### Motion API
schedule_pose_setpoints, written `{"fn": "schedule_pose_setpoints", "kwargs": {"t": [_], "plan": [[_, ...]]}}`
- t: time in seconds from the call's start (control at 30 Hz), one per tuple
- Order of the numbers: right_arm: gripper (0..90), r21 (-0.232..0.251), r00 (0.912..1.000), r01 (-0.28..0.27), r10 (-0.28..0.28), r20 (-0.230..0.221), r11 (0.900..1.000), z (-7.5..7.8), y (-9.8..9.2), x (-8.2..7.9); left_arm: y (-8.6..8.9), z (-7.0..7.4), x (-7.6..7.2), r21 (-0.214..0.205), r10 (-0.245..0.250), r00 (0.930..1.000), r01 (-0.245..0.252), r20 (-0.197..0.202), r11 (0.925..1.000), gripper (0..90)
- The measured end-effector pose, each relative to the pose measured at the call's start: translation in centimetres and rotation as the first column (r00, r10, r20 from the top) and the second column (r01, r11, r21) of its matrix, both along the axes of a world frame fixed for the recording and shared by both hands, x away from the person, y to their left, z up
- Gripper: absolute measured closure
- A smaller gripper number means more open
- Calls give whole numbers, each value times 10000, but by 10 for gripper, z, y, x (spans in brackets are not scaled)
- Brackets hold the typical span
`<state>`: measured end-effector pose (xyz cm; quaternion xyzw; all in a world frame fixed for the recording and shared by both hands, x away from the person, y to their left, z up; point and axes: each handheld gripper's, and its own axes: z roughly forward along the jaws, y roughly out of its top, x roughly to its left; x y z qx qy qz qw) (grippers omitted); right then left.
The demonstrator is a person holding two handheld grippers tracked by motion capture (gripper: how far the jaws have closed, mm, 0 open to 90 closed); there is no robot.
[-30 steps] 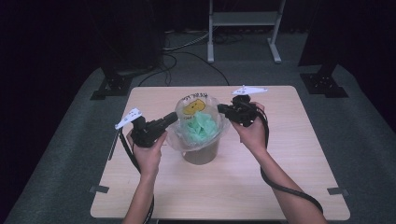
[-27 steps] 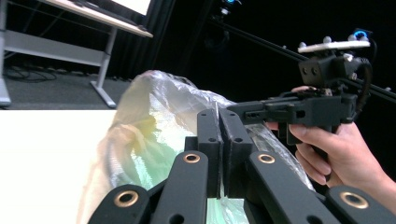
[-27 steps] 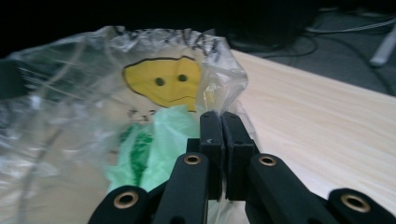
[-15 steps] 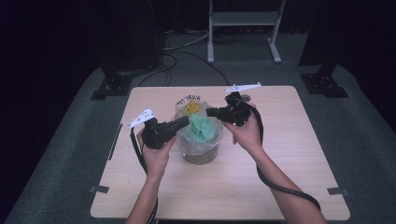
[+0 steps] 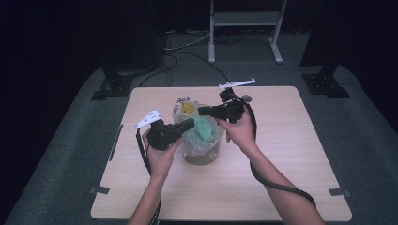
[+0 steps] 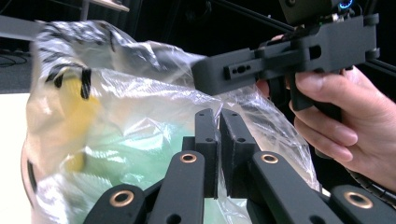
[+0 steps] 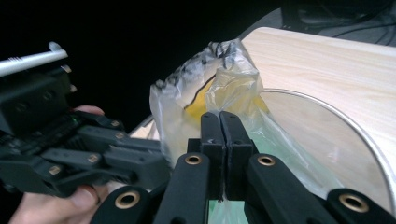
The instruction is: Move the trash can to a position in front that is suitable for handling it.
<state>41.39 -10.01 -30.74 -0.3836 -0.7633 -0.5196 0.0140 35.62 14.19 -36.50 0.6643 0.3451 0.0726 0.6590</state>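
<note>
A clear plastic bag (image 5: pixel 199 136) with yellow and black print and green contents stands in a round brown container (image 5: pixel 202 158) at the middle of the table. My left gripper (image 5: pixel 191 123) comes in from the left and is shut on the bag's film at its near-left edge. In the left gripper view its jaws (image 6: pixel 219 119) pinch the film, with the bag (image 6: pixel 112 121) beyond them. My right gripper (image 5: pixel 202 111) reaches from the right and is shut on the bag's top edge. In the right gripper view its jaws (image 7: pixel 219 122) clamp the film of the bag (image 7: pixel 210 84).
The wooden table (image 5: pixel 300 154) has bare room on all sides of the container. A small round object (image 5: pixel 247 98) lies near the table's far edge. Behind the table stand a metal frame (image 5: pixel 244 21) and black stand bases (image 5: pixel 112 86). The container's clear rim (image 7: pixel 359 140) curves beside the right gripper.
Both grippers moved inward over the container, drawing the bag's two sides closer together. The bag's mouth is narrower than before.
</note>
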Motion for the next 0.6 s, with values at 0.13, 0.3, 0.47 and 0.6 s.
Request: {"fn": "schedule_pose_setpoints", "kwargs": {"t": [0.13, 0.3, 0.47, 0.6], "plan": [[897, 175, 9996, -145, 149, -246, 9997, -1, 3, 2, -3, -2, 1, 43, -48, 10000, 49, -31, 10000, 861], [896, 612, 9966, -386, 429, -701, 9974, -4, 4, 5, -4, -4, 3, 132, -64, 9999, 65, -88, 9999, 861], [870, 877, 9925, -602, 690, -1009, 9943, -7, 7, 7, -6, -4, 3, 214, -79, 9999, 81, -84, 9997, 861], [818, 987, 9895, -747, 860, -1160, 9923, -9, 8, 8, -8, -5, 3, 291, -119, 9999, 122, -119, 9995, 862]]}}
